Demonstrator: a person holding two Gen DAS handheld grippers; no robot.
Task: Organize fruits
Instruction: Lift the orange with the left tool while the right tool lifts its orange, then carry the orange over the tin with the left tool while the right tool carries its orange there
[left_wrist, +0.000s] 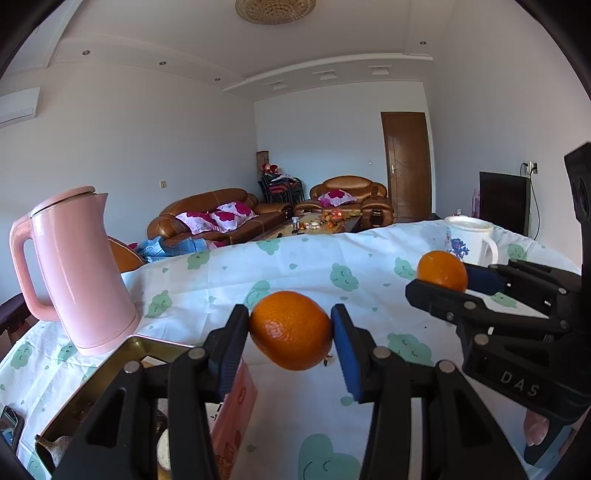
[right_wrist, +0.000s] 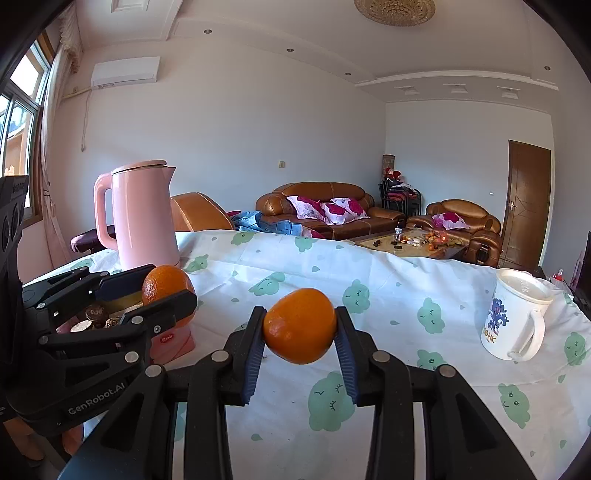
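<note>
Oranges fill both our grips: our left hand-held gripper (left_wrist: 291, 332) is clamped on one orange (left_wrist: 291, 329), lifted just above the counter (left_wrist: 314, 273) beside the open pink box (left_wrist: 236, 410). Our right hand-held gripper (right_wrist: 300, 328) pinches a second orange (right_wrist: 300, 325) above the cloud-print cloth, between the pink kettle (right_wrist: 142, 216) and white mug (right_wrist: 511, 319).

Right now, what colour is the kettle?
Pink, the kettle; shows best in the right wrist view.

Both wrist cameras look forward, close over the table (left_wrist: 303, 258), sharing it.
</note>
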